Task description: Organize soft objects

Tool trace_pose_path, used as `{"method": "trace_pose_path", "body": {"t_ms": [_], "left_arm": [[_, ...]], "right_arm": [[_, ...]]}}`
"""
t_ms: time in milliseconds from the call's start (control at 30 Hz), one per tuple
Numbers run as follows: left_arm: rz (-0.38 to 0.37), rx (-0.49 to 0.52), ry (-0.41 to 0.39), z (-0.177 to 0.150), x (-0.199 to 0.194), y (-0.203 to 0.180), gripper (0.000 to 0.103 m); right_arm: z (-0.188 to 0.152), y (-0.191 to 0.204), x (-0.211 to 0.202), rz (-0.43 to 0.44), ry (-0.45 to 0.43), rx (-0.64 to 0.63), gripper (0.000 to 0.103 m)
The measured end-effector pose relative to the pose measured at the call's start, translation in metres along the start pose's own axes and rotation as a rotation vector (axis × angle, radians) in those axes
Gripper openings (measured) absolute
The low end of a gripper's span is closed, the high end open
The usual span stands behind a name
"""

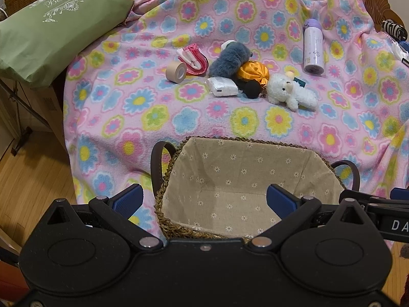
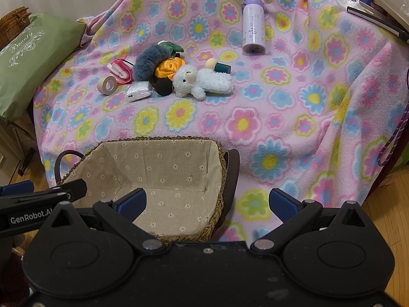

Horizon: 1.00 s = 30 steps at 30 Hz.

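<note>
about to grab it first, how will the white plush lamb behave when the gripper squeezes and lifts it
The white plush lamb looks fluffy and stuffed, so it will probably compress between the fingers and feel light. Its limbs splay loosely, so they may dangle once lifted. It lies against the black pom-pom, which may get nudged.

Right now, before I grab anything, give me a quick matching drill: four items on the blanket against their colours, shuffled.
Items:
1. plush lamb
2. tape roll
3. bottle
4. furry scrunchie

Colours:
A. blue-grey
B. white
C. tan
D. lavender

Pairs: 1-B, 2-C, 3-D, 4-A
</note>
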<state>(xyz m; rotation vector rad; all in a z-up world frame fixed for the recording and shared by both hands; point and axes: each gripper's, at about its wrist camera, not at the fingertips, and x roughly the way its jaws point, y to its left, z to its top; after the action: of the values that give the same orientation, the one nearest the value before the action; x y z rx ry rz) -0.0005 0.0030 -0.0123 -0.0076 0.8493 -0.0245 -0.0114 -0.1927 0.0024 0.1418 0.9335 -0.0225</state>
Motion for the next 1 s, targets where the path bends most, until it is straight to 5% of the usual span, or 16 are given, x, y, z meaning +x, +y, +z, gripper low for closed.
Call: {"method": "trace_pose_path", "body": {"t_ms": [700, 1000], "left_arm": [[-0.039, 0.000, -0.038, 0.002, 0.000, 0.002, 0.099], [-0.026, 0.026, -0.058, 0.027, 0.015, 0.009, 0.099]], "right_arm": [[0.001, 0.002, 0.003, 0.023, 0.024, -0.015, 0.102], [0.018, 0.003, 0.016, -0.009, -0.002, -0.045, 0.102]]}}
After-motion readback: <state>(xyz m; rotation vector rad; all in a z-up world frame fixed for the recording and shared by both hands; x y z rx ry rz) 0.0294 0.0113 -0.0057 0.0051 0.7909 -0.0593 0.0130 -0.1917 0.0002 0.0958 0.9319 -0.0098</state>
